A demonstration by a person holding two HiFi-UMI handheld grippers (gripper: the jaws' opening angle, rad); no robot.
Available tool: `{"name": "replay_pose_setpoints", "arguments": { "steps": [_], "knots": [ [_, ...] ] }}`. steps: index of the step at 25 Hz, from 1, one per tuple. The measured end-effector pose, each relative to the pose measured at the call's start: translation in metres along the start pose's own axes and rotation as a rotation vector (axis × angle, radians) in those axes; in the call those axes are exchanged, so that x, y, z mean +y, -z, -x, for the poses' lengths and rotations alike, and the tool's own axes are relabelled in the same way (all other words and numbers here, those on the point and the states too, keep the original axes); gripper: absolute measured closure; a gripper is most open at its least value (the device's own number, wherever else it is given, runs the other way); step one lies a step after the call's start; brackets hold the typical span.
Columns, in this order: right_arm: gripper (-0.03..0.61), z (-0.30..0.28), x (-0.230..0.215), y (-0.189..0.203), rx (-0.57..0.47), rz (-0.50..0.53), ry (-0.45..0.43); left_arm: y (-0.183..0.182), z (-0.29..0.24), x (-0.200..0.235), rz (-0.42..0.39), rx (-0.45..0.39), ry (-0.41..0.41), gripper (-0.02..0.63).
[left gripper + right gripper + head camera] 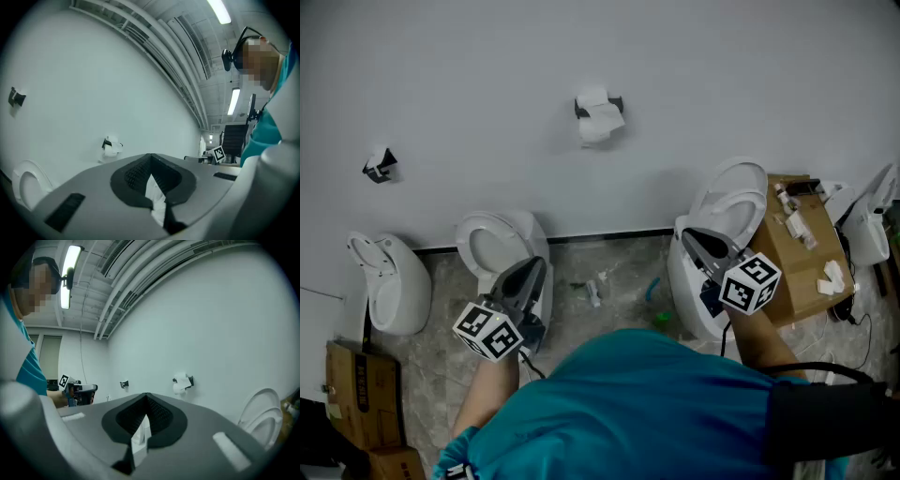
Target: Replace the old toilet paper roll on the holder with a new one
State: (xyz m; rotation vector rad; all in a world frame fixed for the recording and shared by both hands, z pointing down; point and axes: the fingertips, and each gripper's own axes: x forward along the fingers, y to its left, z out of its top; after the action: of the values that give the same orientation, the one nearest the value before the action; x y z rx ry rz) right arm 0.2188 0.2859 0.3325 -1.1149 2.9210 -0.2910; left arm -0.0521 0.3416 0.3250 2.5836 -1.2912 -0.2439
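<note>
A white toilet paper roll (598, 119) with a loose hanging sheet sits on a black holder high on the white wall. The same roll (111, 147) shows far ahead in the left gripper view, and the roll (182, 382) also appears in the right gripper view. My left gripper (528, 277) is held level over the middle toilet, jaws shut with nothing in them. Over the right toilet, my right gripper (709, 244) is likewise shut and holds nothing. Both stay well short of the wall.
A second black holder (380, 165) is on the wall at left. Three white toilets (499, 240) stand along the wall. A cardboard box (802, 267) carrying small white items sits at right, and more boxes (360, 382) lie at lower left. Litter (593, 291) lies on the floor.
</note>
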Motion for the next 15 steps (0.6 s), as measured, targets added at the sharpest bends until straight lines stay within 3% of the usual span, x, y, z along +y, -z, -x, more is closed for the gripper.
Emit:
{"name": "replay_pose_setpoints", "arguments": {
  "steps": [15],
  "knots": [
    [0.577,-0.003,-0.014,-0.005,-0.007,-0.026,-0.026,0.002,-0.018,-0.001,-0.008,0.004,0.011,0.606]
  ]
}}
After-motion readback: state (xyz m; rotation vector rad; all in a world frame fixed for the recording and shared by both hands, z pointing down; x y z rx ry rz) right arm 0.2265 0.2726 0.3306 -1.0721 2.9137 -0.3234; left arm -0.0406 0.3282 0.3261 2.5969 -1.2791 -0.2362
